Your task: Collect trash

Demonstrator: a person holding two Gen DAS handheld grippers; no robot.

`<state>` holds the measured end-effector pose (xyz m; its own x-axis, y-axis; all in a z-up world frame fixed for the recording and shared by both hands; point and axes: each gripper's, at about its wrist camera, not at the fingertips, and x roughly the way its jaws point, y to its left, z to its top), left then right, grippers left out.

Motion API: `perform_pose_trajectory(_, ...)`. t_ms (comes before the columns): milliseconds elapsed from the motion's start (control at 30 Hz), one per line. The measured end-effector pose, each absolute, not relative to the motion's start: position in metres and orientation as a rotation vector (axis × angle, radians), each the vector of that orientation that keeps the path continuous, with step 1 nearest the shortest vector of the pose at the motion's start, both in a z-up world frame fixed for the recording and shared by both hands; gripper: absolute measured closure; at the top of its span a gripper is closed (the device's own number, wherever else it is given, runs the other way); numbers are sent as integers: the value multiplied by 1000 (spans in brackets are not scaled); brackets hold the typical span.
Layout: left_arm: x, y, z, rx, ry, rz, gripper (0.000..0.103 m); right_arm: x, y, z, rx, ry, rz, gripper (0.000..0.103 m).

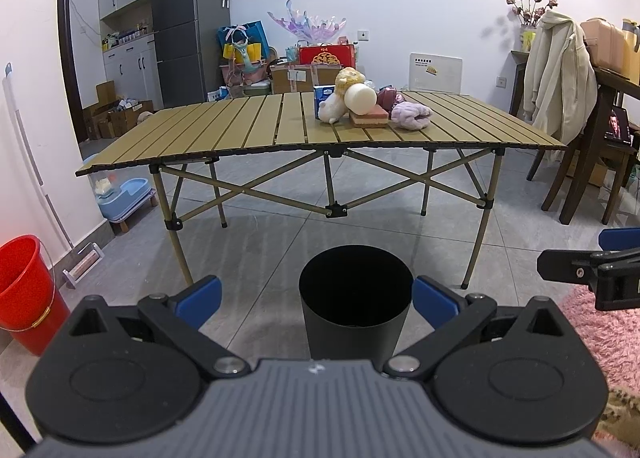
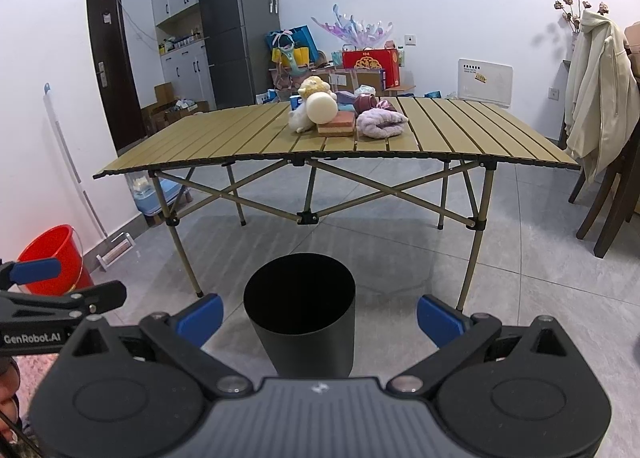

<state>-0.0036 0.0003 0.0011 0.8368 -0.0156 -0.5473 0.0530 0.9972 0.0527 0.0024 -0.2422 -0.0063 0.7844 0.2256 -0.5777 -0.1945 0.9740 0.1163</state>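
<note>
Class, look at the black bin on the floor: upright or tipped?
Upright: the black bin stands on its base, round mouth facing up. Contents: cannot tell.

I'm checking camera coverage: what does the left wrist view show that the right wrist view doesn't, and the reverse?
Only the left wrist view shows the phone screen by the chair and the pink rug. Only the right wrist view shows the dark door. Both show the black trash bin, the folding table with its pile of items, and the red bucket.

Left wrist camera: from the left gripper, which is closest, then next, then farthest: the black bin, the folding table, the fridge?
1. Black bin, on the floor right ahead of the left gripper.
2. Folding table, behind the bin.
3. Fridge, by the back wall, left.
</note>
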Motion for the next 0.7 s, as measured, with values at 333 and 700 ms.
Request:
perform_pose_trajectory(333, -4, 0, 1, 67, 578, -37, 0, 3, -243, -11, 50, 632, 226, 0)
perform_pose_trajectory(700, -4, 0, 1, 67, 578, -37, 0, 3, -242, -10, 47, 634, 223, 0)
